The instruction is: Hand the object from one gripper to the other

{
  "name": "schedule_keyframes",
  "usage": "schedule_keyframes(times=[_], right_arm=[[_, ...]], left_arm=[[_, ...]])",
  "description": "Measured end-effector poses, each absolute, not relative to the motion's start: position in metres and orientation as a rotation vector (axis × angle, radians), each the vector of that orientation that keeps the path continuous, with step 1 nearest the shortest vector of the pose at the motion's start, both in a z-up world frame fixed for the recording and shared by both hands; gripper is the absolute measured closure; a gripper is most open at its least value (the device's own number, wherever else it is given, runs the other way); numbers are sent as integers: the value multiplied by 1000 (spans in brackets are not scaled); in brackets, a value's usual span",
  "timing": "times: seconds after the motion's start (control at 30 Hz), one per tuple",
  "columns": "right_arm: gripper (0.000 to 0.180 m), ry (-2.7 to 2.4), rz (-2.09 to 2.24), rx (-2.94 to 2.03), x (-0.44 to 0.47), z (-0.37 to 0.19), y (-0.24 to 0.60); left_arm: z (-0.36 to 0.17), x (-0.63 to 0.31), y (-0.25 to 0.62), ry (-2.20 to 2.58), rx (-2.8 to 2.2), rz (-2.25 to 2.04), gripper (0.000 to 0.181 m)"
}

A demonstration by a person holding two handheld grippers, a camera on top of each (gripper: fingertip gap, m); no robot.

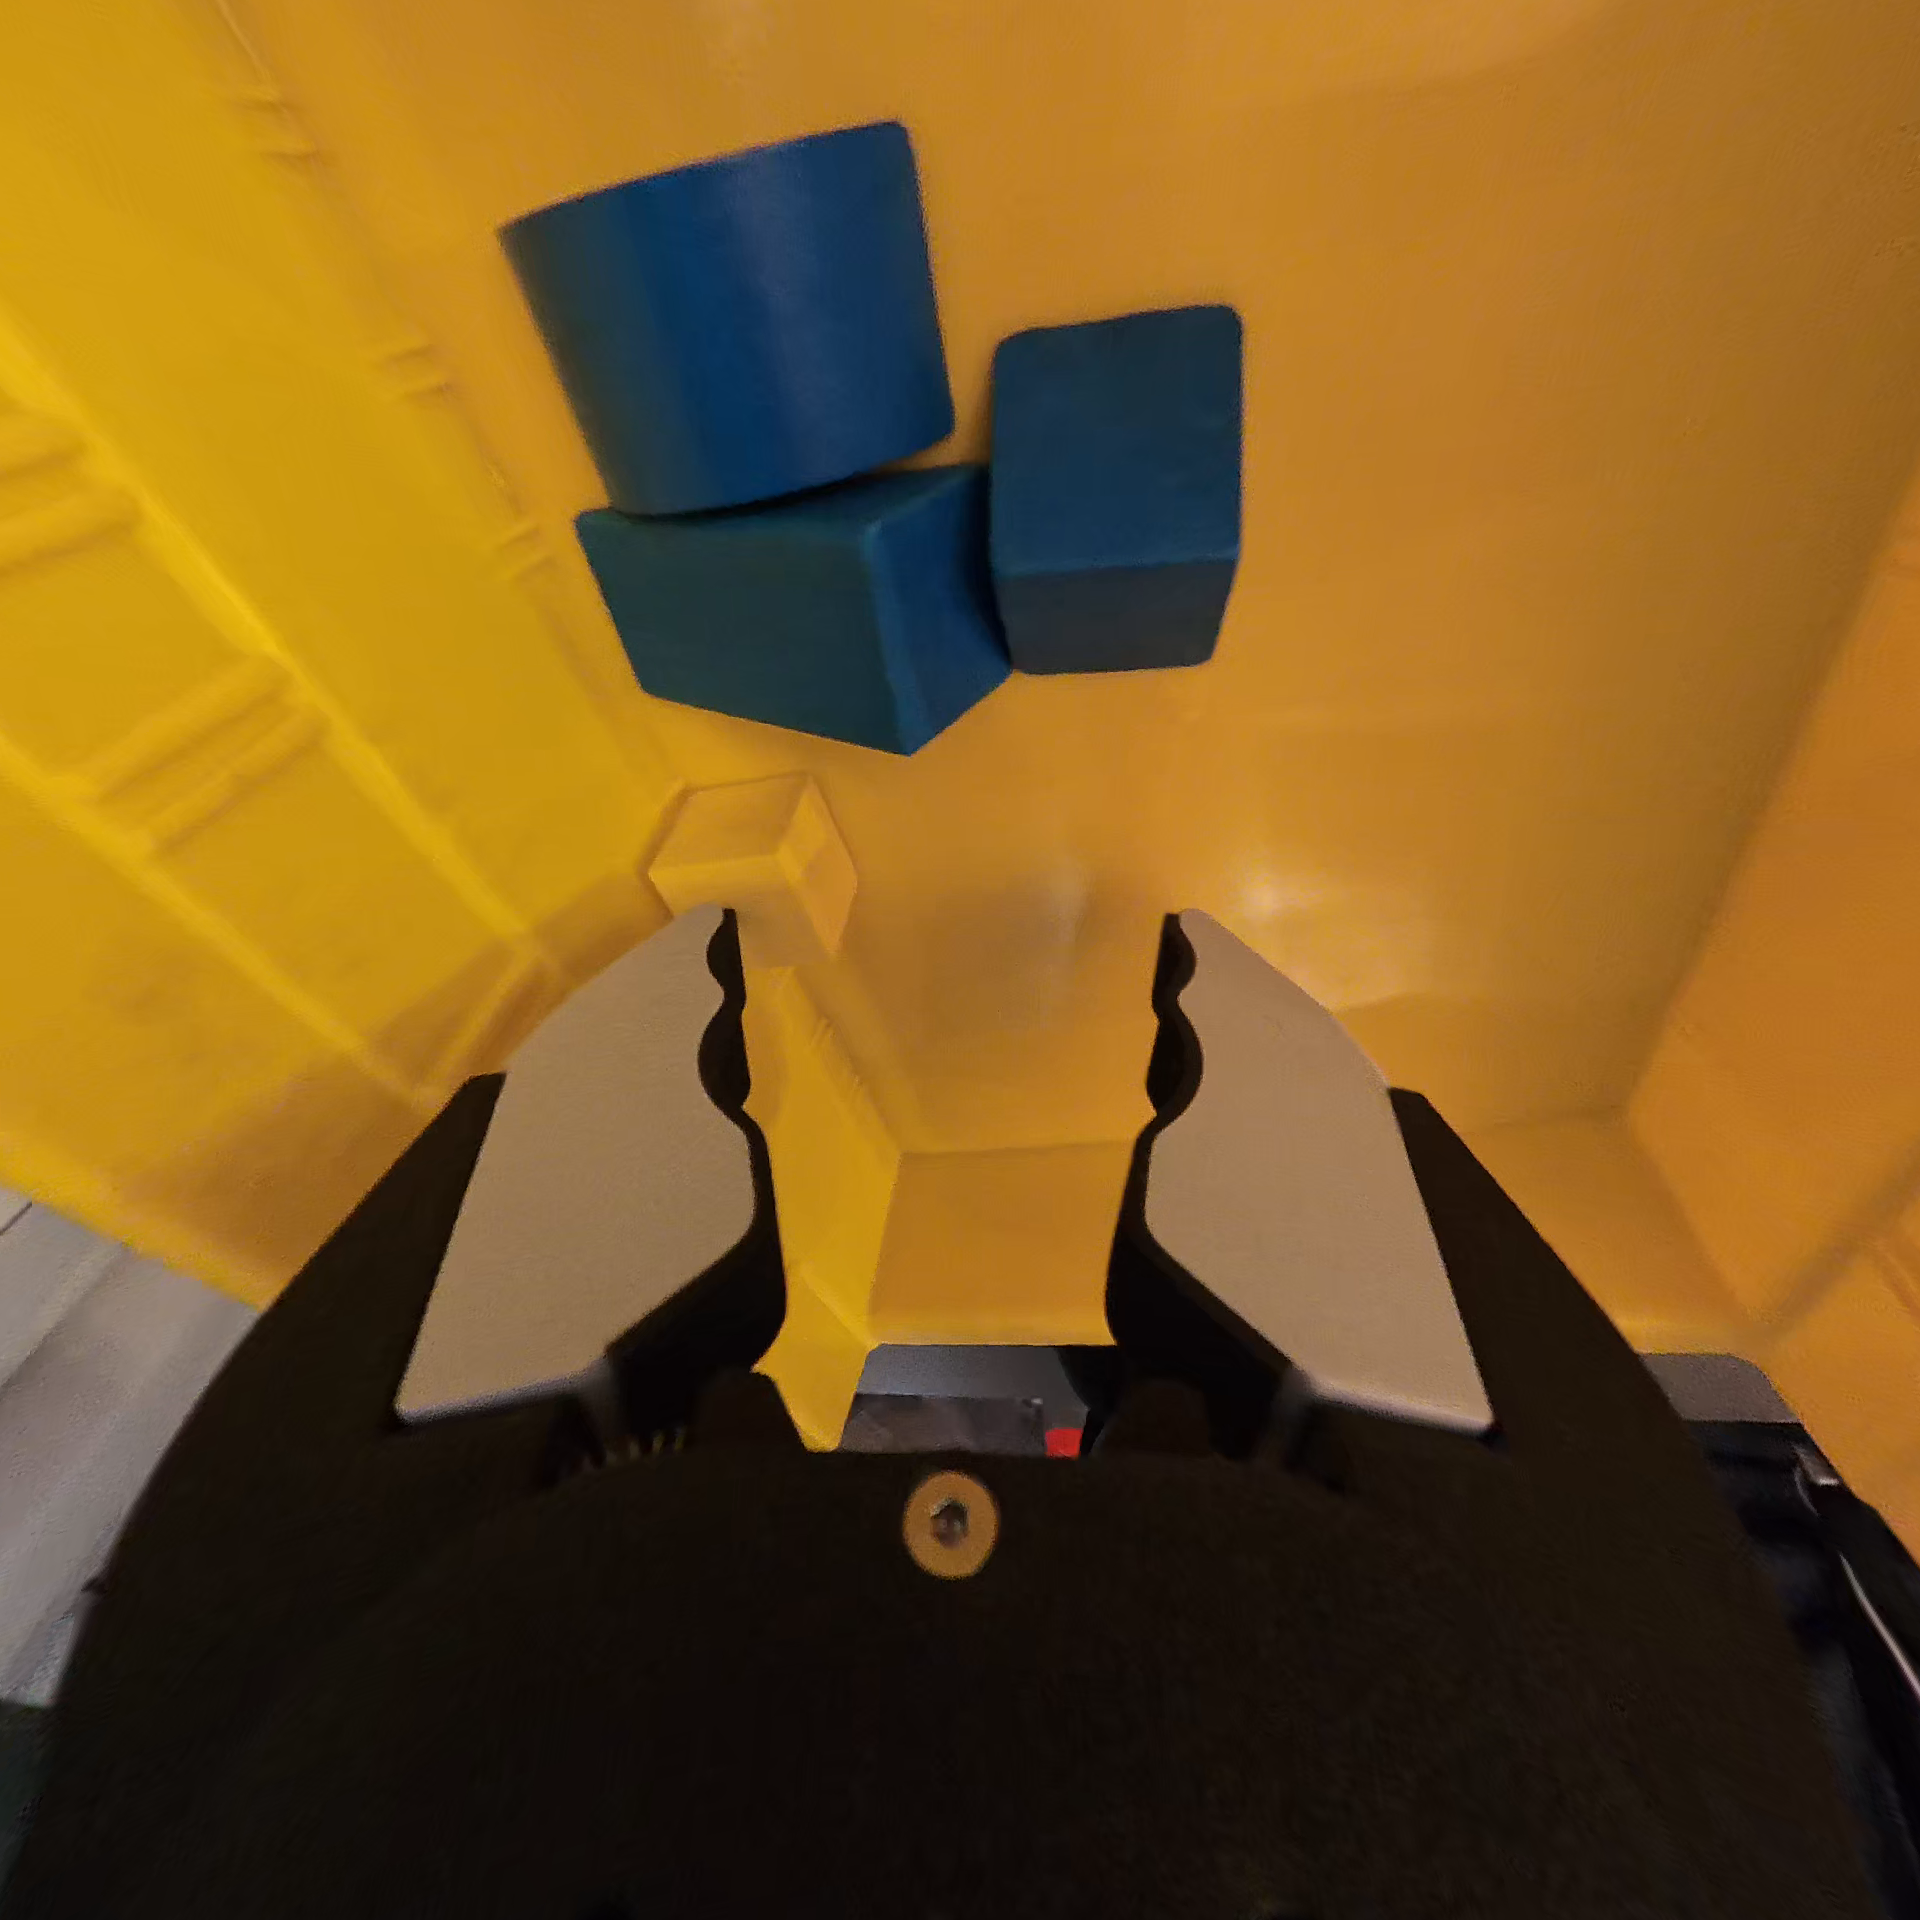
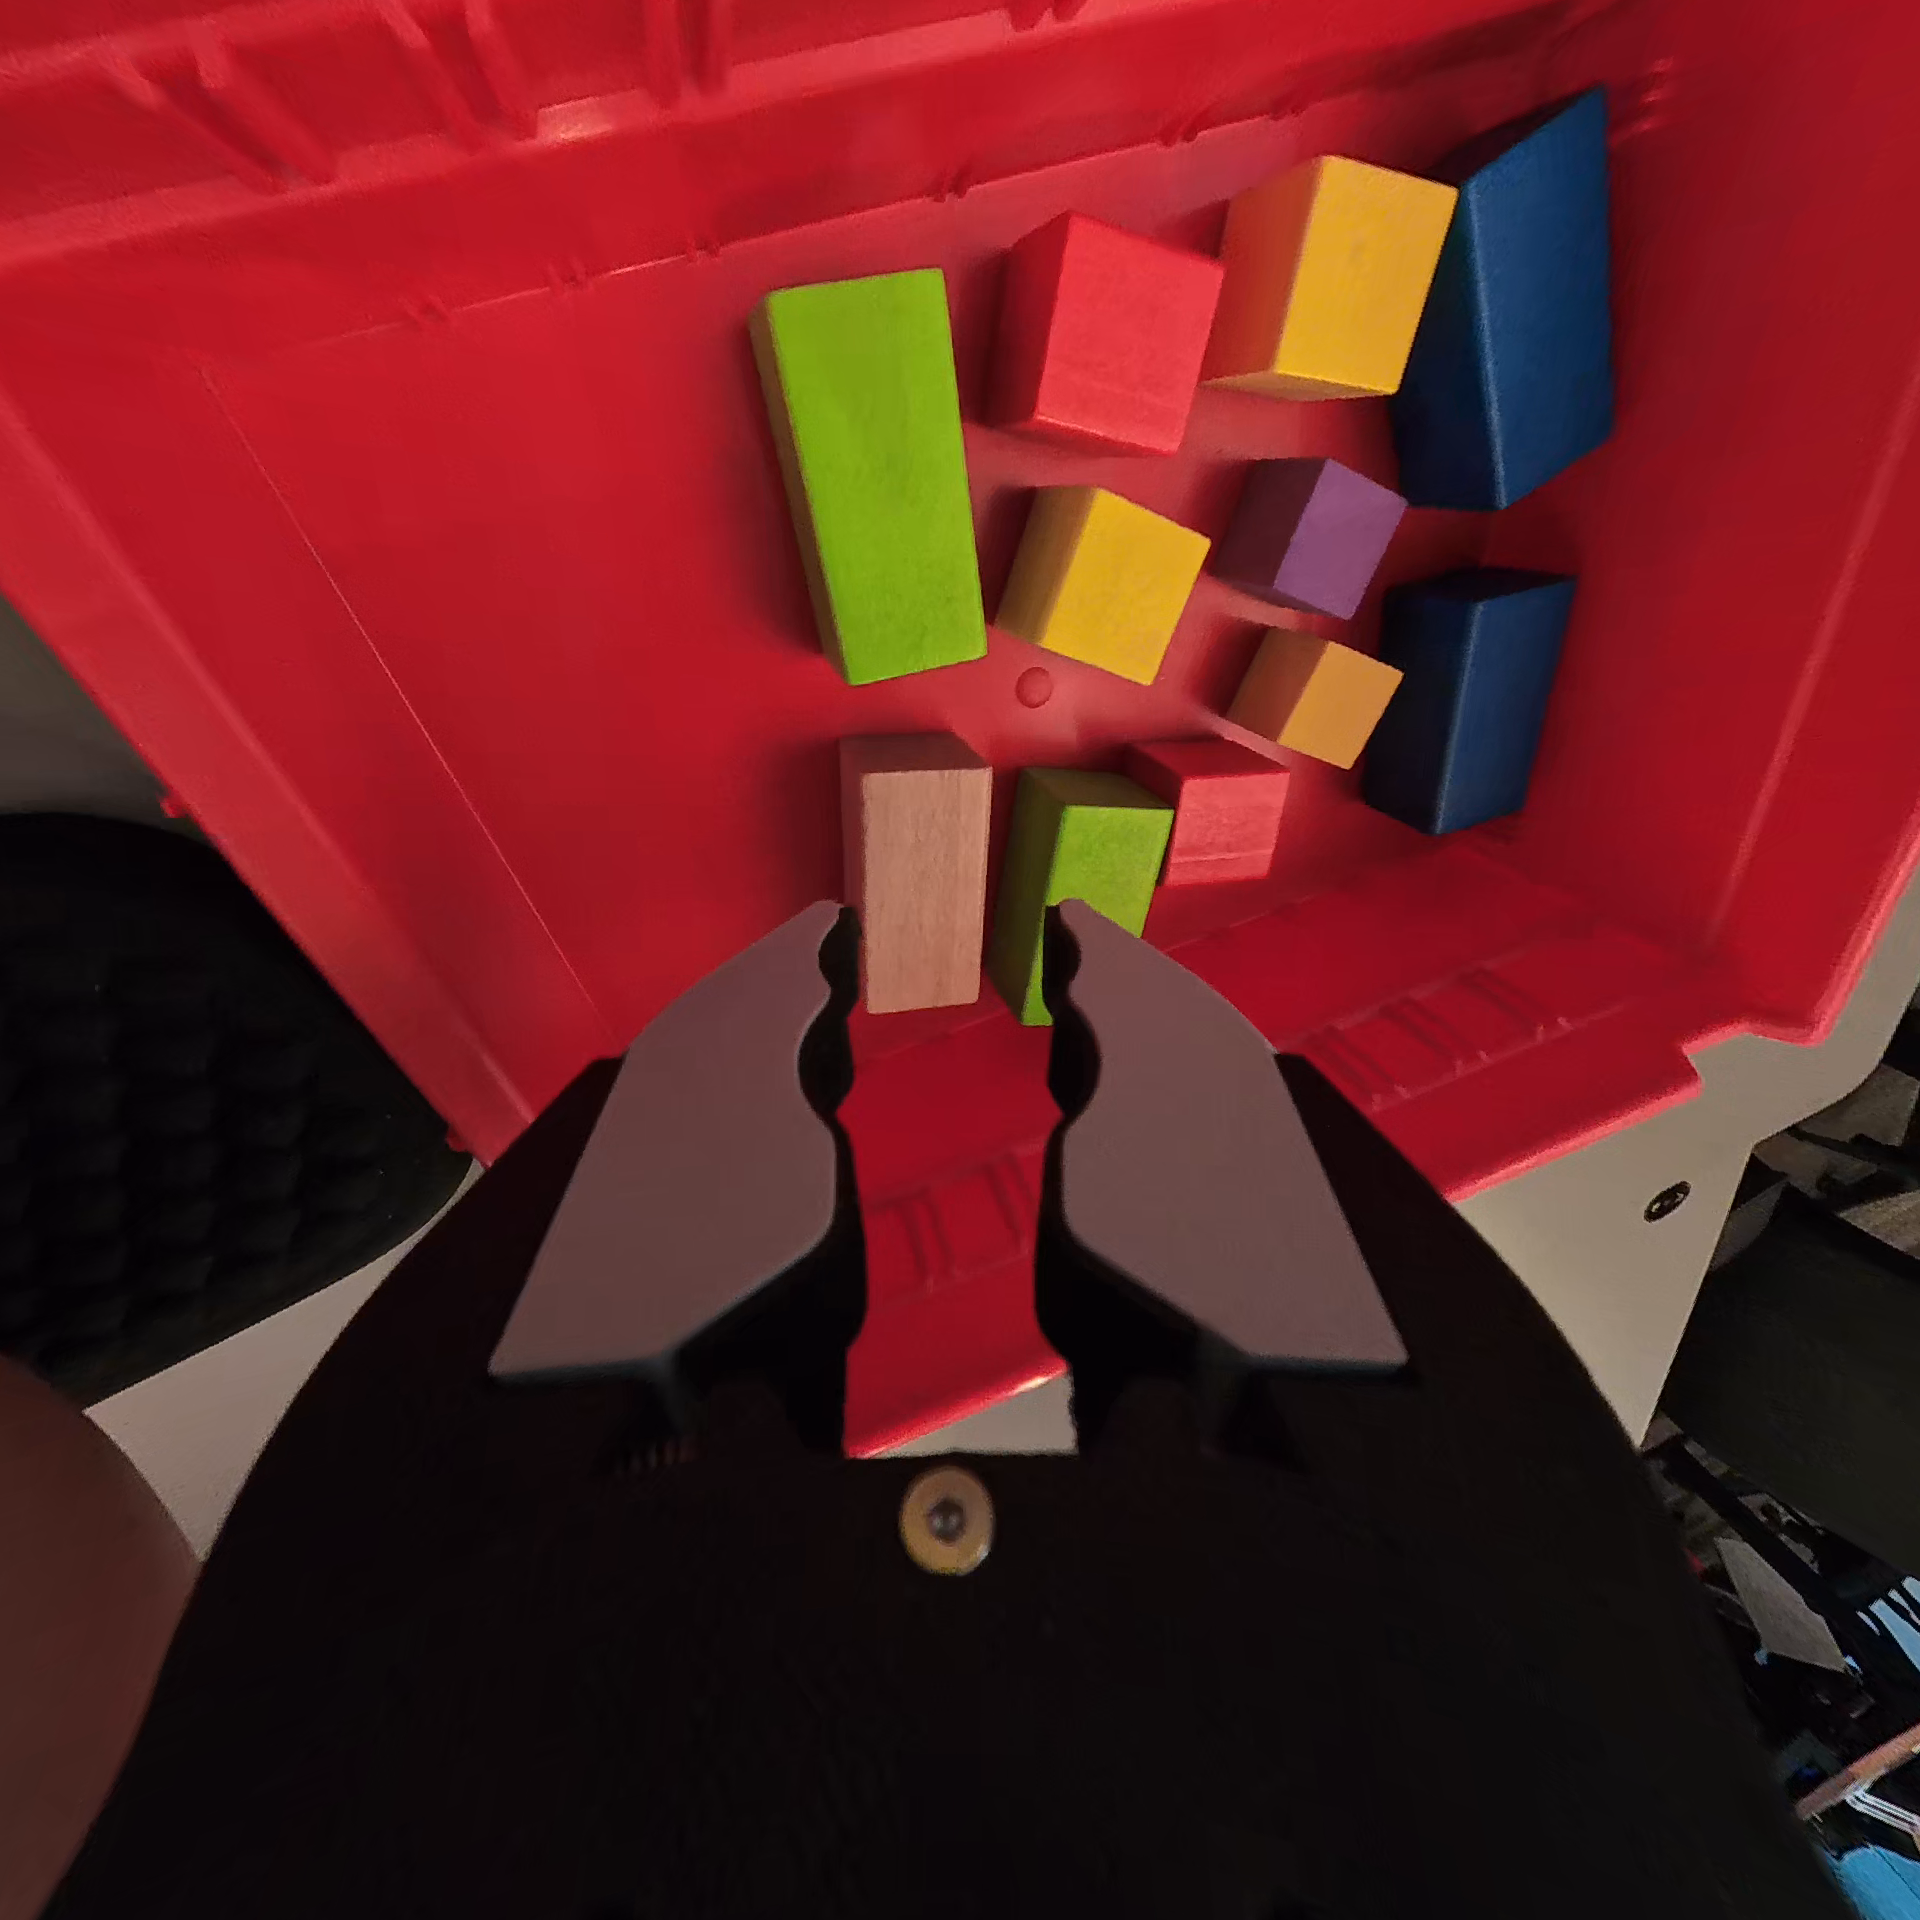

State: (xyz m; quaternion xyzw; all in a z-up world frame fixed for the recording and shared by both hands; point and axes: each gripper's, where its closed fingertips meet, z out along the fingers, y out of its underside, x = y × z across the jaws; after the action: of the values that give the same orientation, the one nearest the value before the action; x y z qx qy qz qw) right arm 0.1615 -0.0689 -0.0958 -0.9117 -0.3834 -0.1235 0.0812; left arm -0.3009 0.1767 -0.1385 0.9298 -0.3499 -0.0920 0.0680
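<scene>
In the left wrist view, my left gripper (image 1: 951,925) is open and empty over a yellow bin (image 1: 1455,520). A small yellow cube (image 1: 758,873) lies just past its left fingertip. A blue cylinder (image 1: 727,322) and two blue blocks (image 1: 790,623) (image 1: 1117,488) lie farther in. In the right wrist view, my right gripper (image 2: 951,920) is open and empty over a red bin (image 2: 416,468). A plain wooden block (image 2: 920,831) lies just beyond its fingertips, with a small green block (image 2: 1091,842) beside it under the right fingertip.
The red bin also holds a long green block (image 2: 873,468), red blocks (image 2: 1101,332) (image 2: 1216,810), yellow blocks (image 2: 1101,582) (image 2: 1330,281) (image 2: 1314,696), a purple cube (image 2: 1314,535) and two dark blue blocks (image 2: 1507,312) (image 2: 1470,696). A white table edge (image 2: 1558,1247) shows below the bin.
</scene>
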Motion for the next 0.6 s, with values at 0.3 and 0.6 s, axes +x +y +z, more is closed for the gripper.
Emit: schedule_keyframes(times=[0.3,0.6], right_arm=[[145,-1168,-366,-2741,160,-100,-68],[145,-1188,-371,-2749,158,-102,-68]], left_arm=[[-128,-286,173,-1114,2834,-159,119],[-127,-301,182,-1008,2883,-206,119]])
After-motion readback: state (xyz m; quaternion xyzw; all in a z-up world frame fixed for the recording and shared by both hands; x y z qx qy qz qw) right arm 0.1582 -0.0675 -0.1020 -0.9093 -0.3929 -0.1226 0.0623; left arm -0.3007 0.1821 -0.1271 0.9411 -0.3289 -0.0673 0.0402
